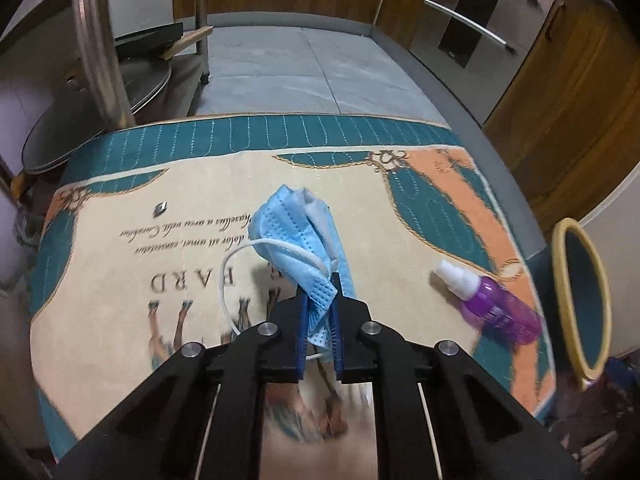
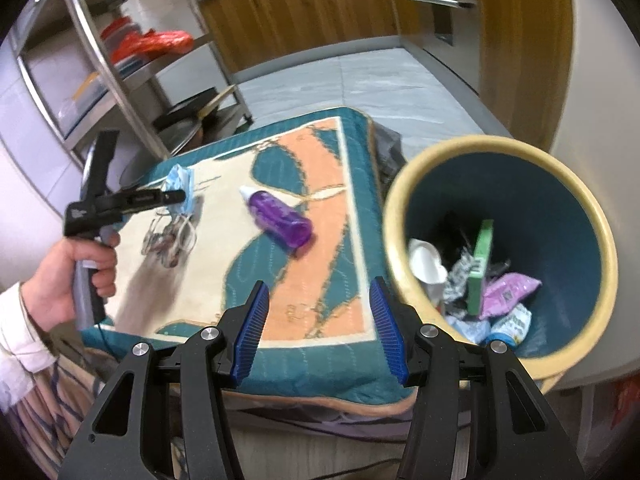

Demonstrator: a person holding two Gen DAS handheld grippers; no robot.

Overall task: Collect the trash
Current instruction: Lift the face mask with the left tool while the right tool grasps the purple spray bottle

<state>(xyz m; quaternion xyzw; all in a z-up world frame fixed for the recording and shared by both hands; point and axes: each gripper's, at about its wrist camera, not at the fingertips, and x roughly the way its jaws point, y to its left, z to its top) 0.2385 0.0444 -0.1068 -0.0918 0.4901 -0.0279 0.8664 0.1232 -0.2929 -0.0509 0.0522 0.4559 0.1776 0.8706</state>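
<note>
Desk (image 2: 320,368) w/ teal, cream and peach printed mat (image 1: 132,256) takes up most of both views; mat = landmark for all below. Past the mat's far edge: grey floor (image 1: 280,68) and wood cabinets (image 2: 304,12); off its far-left corner a steel shelf rack (image 2: 116,68) w/ red bags and pans. Trash bin (image 2: 592,240), yellow rim, dark teal inside, sits just off the mat's right edge, tilted so its mouth faces the right wrist cam; inside: green box, white cup, purple wrapper, crumpled foil and other scraps. Right gripper (image 2: 320,328) is over the mat's near edge, jaws wide apart, nothing btw the blue pads, bin just to its right. Left gripper (image 1: 320,300) over the mat's left-centre, held by the person's hand (image 2: 80,268) on the pistol grip, white sleeve visible; jaws closed on a crumpled blue face mask (image 1: 296,236), pinched at its lower end, rest of mask bunched up above the pads. Looks raised off the mat but can't tell for sure. White ear loop (image 1: 236,264) hangs out to the left over the mat's printed lettering. Purple spray bottle (image 1: 496,304), white cap, lies on its side on the mat's right part, on the peach band, btw mask and bin, near the mat's right edge, not touched by either gripper. Small dark speck (image 1: 160,209) on the cream area, far-left of the mask; too small to ID.
</note>
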